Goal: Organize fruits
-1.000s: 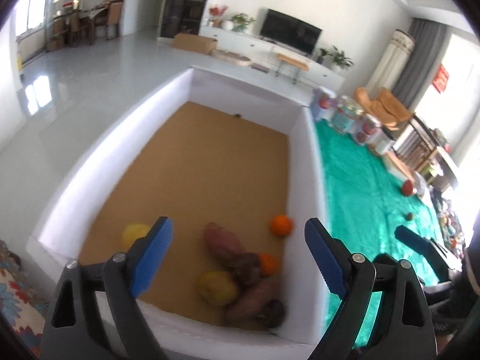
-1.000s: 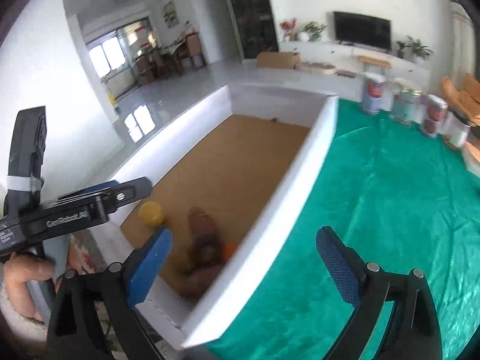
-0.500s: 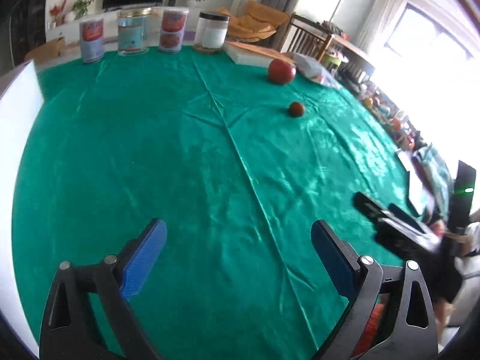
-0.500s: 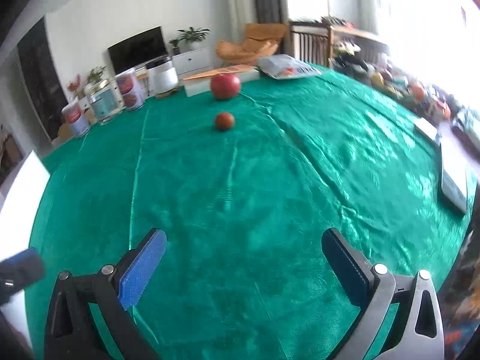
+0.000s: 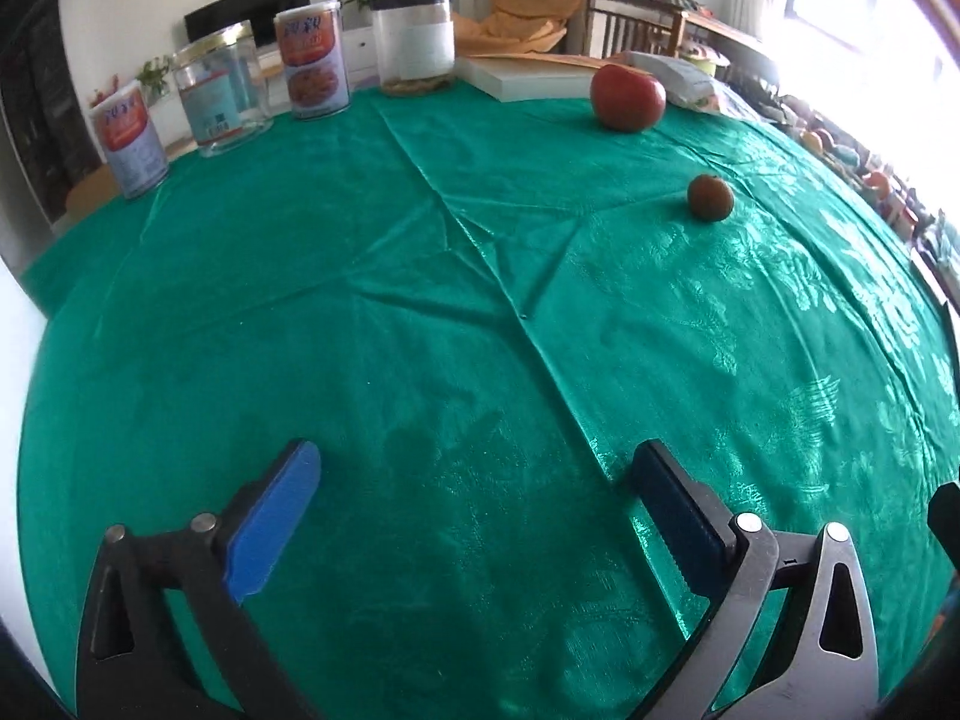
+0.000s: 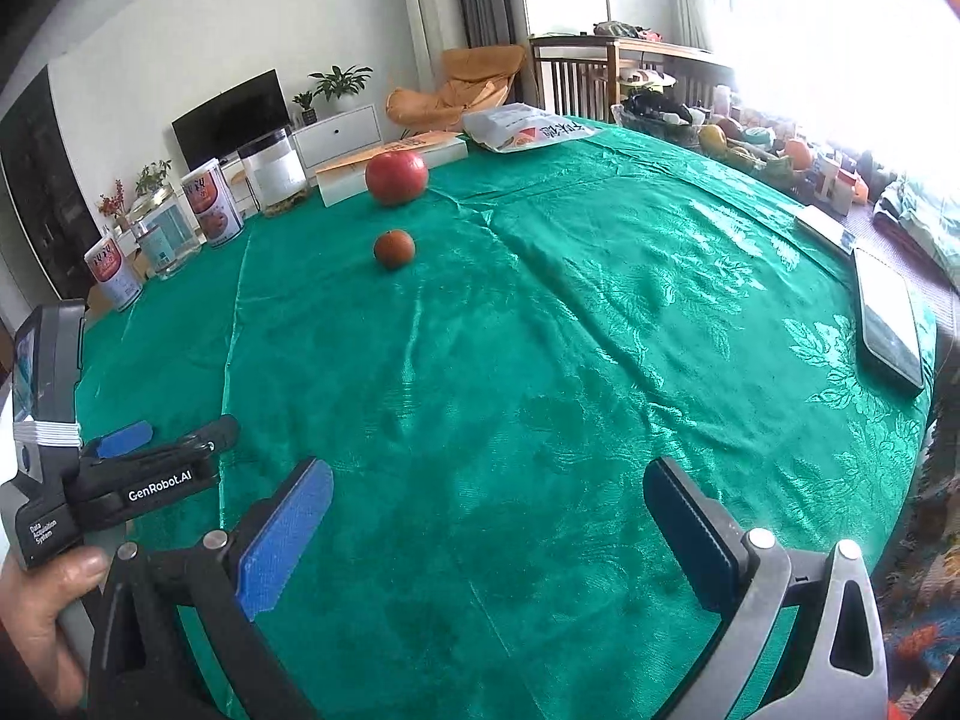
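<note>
A big red apple and a small brownish-orange fruit lie on the green tablecloth at the far right. They also show in the right wrist view: the apple, the small fruit. My left gripper is open and empty over the cloth, well short of both fruits. My right gripper is open and empty too. The left gripper's body shows at the right wrist view's left edge.
Several jars and tins stand along the far edge, with a white book and a snack bag behind the apple. A phone lies at the right edge. The white box's wall shows at far left.
Both grippers have swung right, away from the white box of fruit, and now face the green table. The apple and small fruit look closer than half a second ago.
</note>
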A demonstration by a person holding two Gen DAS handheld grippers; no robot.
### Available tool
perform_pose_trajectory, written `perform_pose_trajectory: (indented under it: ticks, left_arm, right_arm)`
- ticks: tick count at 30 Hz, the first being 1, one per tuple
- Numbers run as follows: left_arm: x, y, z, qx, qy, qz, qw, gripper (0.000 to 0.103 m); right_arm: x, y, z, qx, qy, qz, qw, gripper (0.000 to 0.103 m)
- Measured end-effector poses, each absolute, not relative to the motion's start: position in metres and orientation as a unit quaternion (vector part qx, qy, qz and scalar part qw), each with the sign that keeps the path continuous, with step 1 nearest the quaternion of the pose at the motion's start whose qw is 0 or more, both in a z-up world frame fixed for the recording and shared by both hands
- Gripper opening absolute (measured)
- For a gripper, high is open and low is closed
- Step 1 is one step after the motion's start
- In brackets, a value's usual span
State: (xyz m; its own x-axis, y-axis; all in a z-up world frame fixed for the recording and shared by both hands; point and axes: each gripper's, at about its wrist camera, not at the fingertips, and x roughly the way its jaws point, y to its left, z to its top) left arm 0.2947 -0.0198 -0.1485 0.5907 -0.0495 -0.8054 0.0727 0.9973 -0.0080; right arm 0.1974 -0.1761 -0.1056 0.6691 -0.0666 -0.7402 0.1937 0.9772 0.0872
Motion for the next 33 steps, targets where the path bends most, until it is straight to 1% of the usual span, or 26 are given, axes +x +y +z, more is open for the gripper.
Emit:
perform_pose_trajectory:
  ticks: [7, 11, 14, 18, 33]
  left_arm:
    - [0.296, -0.021, -0.149, 0.013, 0.451, -0.034, 0.892, 0.103]
    - [0.296, -0.021, -0.148, 0.013, 0.451, -0.034, 0.892, 0.103]
    - [0.296, -0.021, -0.148, 0.013, 0.451, -0.034, 0.892, 0.103]
    - [0.296, -0.021, -0.148, 0.013, 0.451, -0.034, 0.892, 0.103]
    - [0.296, -0.021, -0.148, 0.013, 0.451, -0.034, 0.892, 0.103]
  right_arm:
    - [0.194, -0.174, -0.102, 0.077, 0.389, -0.074, 0.915, 0.103]
    - [0.196, -0.165, -0.104, 0.056, 0.395, -0.073, 0.914, 0.103]
    - [0.192, -0.162, -0.101, 0.048, 0.385, -0.075, 0.919, 0.103]
    - [0.188, -0.164, -0.097, 0.052, 0.375, -0.076, 0.923, 0.103]
    - [0.188, -0.164, -0.097, 0.050, 0.377, -0.071, 0.922, 0.103]
